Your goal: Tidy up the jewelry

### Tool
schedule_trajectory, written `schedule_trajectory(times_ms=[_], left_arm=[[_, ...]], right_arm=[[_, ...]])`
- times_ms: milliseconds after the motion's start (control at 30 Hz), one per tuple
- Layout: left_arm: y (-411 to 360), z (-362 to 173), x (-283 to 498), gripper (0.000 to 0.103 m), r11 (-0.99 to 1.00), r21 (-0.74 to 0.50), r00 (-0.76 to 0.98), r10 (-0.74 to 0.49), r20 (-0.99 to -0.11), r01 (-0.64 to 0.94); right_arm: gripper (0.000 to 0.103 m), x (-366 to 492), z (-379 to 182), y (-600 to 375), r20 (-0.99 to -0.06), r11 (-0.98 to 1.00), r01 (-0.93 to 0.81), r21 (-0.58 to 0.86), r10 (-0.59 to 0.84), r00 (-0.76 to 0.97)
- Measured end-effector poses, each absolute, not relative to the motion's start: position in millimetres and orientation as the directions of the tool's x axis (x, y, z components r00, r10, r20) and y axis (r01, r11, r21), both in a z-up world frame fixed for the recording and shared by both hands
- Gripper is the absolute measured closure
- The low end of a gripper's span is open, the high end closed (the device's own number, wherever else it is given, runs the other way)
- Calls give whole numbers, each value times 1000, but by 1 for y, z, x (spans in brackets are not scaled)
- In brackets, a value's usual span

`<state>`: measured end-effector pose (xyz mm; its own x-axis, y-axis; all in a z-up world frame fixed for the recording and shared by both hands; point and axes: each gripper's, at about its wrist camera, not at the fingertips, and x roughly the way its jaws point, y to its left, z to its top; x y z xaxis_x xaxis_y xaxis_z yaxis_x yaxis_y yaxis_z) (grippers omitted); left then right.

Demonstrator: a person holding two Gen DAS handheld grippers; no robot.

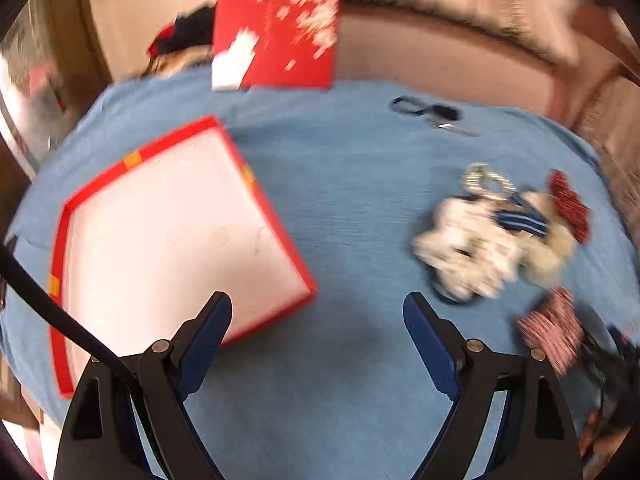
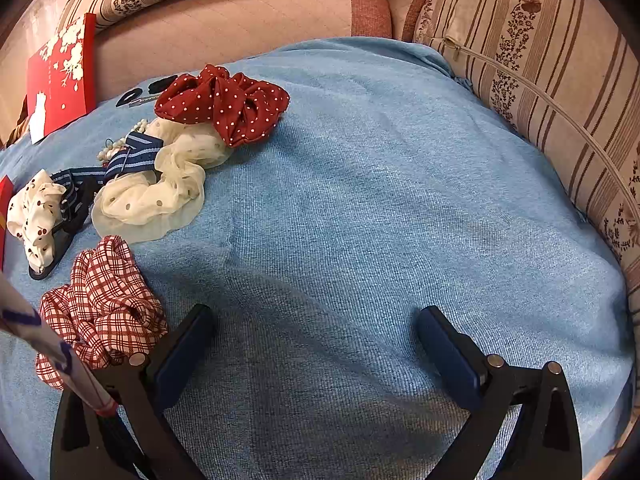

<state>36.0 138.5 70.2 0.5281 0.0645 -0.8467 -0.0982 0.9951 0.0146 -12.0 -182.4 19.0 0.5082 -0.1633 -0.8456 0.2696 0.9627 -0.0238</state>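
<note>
Both tools, left [image 1: 318, 308] and right [image 2: 316, 324], gape empty over the blue cloth [image 2: 360, 200]; sorting seems unstarted, the checked scrunchie [image 2: 100, 300] likeliest first into the red box [image 1: 176, 232].

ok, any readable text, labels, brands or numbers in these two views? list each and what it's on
None legible.
Red lid propped against the sofa: white blossom print and faint marks running down beside it, too small to read in the right wrist view, motion-blurred in the left.
Open red box: plain white inside, no print.
White tube with blue marks by the right gripper: strokes only, no readable characters.
Scrunchies: patterns only.
</note>
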Motion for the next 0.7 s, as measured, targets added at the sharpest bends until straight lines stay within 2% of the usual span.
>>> schedule_trajectory(times_ms=[67, 167, 200, 267, 333, 400, 700], left_arm=[[147, 58, 50, 24, 992, 2, 496, 65, -866, -127], [152, 41, 70, 62, 989, 31, 450, 92, -888, -143], [152, 36, 74, 65, 990, 20, 436, 79, -897, -138], [153, 28, 77, 79, 989, -17, 421, 47, -906, -146], [148, 29, 71, 88, 990, 7, 419, 67, -906, -144], [145, 36, 60, 88, 987, 49, 428, 110, -897, -151], [199, 44, 3, 92, 978, 6, 429, 97, -898, -208]], right_arm=[[0, -12, 19, -183, -846, 963, 270, -24, -164, 507], [0, -11, 18, -183, -846, 962, 270, -25, -165, 507], [0, -11, 19, -183, -846, 962, 271, -25, -165, 507], [0, -11, 19, -183, -847, 962, 271, -29, -168, 505], [0, -10, 19, -182, -848, 962, 270, -34, -170, 502], [0, -10, 19, -183, -848, 962, 269, -34, -170, 501], [0, -9, 19, -184, -854, 961, 274, -25, -163, 494]])
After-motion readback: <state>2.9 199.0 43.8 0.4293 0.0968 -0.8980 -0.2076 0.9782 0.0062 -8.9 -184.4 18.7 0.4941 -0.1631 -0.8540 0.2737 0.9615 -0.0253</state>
